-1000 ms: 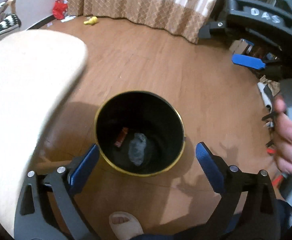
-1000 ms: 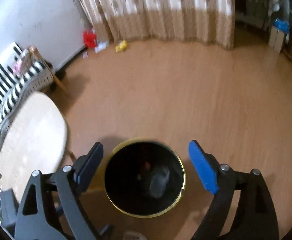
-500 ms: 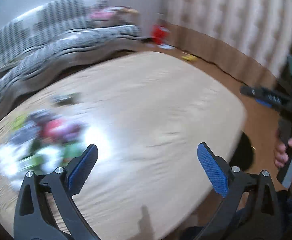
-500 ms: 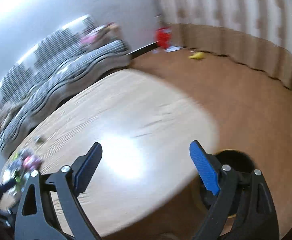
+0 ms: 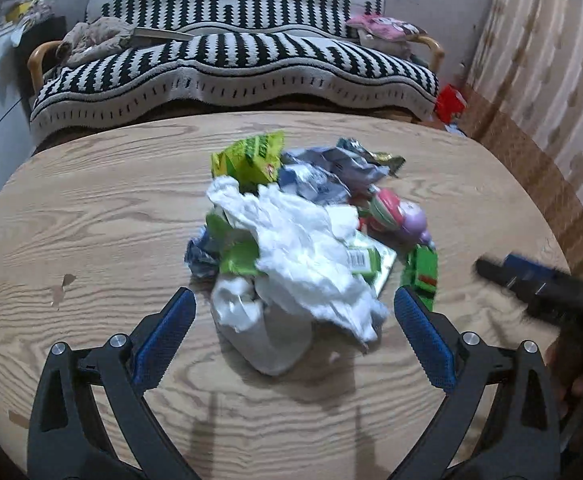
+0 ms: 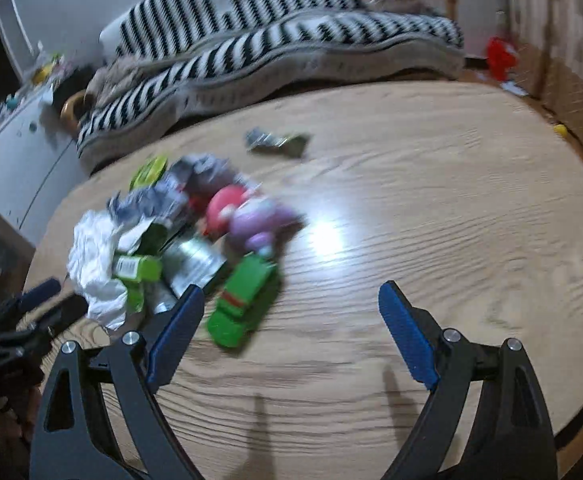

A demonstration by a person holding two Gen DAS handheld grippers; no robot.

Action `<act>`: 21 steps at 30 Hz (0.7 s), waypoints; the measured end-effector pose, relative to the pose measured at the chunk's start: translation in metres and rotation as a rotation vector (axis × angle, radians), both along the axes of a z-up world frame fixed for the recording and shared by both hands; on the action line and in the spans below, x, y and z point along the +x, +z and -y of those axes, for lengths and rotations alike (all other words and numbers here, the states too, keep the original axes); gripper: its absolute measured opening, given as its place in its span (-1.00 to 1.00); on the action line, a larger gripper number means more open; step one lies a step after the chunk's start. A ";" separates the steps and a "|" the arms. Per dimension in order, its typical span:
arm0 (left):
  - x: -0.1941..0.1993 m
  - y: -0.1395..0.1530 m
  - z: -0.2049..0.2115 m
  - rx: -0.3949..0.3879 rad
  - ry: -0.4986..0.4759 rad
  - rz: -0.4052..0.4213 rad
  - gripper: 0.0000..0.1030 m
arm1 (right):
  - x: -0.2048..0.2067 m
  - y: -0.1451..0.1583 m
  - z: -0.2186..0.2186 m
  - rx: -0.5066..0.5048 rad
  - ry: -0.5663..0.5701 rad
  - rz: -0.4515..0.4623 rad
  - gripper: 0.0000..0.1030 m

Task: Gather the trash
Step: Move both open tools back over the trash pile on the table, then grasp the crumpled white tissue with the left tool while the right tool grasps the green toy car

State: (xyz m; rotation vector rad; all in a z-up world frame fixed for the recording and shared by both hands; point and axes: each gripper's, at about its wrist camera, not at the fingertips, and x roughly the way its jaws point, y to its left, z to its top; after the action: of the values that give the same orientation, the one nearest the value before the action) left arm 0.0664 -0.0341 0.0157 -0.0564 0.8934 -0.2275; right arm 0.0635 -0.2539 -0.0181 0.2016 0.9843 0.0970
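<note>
A heap of trash lies on a round wooden table [image 5: 91, 216]: crumpled white tissue [image 5: 303, 256], green wrappers [image 5: 251, 156], silver-blue foil [image 5: 331, 168], a pink and purple toy [image 5: 399, 216] and a green box [image 5: 423, 276]. My left gripper [image 5: 291, 328] is open and empty, its jaws either side of the near end of the white tissue. My right gripper [image 6: 291, 328] is open and empty above the table [image 6: 451, 200], just right of the green box [image 6: 243, 300]. The tissue [image 6: 95, 264] lies at its left.
A black-and-white striped sofa [image 5: 231, 56] stands behind the table. A lone wrapper [image 6: 279, 142] lies apart toward the far side. Curtains [image 5: 539, 80] hang at the right, with a red thing [image 5: 449, 100] on the floor by them.
Both grippers have swung from above the black bin on the floor to over the table and the trash heap. Both stayed open.
</note>
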 end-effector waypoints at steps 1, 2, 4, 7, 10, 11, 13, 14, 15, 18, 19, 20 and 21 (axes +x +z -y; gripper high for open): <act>0.006 -0.004 -0.004 -0.009 0.000 0.003 0.87 | 0.001 -0.003 -0.002 -0.012 0.003 -0.005 0.67; 0.009 -0.004 -0.001 -0.012 -0.001 0.002 0.87 | 0.006 -0.006 -0.008 -0.022 0.007 -0.012 0.67; 0.019 -0.006 0.005 -0.015 -0.007 0.004 0.87 | 0.010 -0.013 -0.014 -0.031 0.011 -0.025 0.67; 0.028 -0.019 0.010 0.022 -0.007 -0.004 0.87 | 0.013 -0.019 -0.016 -0.051 0.013 -0.035 0.67; 0.032 -0.026 0.008 0.014 0.001 -0.018 0.87 | 0.018 -0.027 -0.018 -0.073 0.013 -0.042 0.67; 0.032 -0.026 0.007 0.014 0.007 -0.013 0.87 | 0.019 -0.028 -0.020 -0.078 0.015 -0.043 0.64; 0.032 -0.022 0.006 0.005 0.017 0.008 0.86 | 0.022 -0.033 -0.024 -0.088 0.023 -0.049 0.56; 0.032 -0.021 0.006 0.003 0.016 0.014 0.83 | 0.023 -0.035 -0.025 -0.090 0.026 -0.051 0.49; 0.031 -0.020 0.008 0.006 0.014 0.017 0.72 | 0.023 -0.036 -0.026 -0.091 0.029 -0.055 0.45; 0.032 -0.023 0.010 0.027 0.013 0.009 0.43 | 0.027 -0.042 -0.031 -0.099 0.039 -0.067 0.29; 0.032 -0.023 0.011 0.040 0.017 0.011 0.36 | 0.028 -0.044 -0.034 -0.106 0.047 -0.071 0.16; 0.031 -0.023 0.011 0.052 0.018 0.018 0.19 | 0.028 -0.044 -0.035 -0.112 0.053 -0.072 0.02; 0.030 -0.023 0.012 0.060 0.017 0.022 0.01 | 0.027 -0.044 -0.037 -0.127 0.057 -0.067 -0.04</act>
State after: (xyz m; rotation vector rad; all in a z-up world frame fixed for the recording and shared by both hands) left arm 0.0967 -0.0460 -0.0069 -0.0053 0.8768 -0.1851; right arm 0.0906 -0.2167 -0.0618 0.0608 1.0595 0.0805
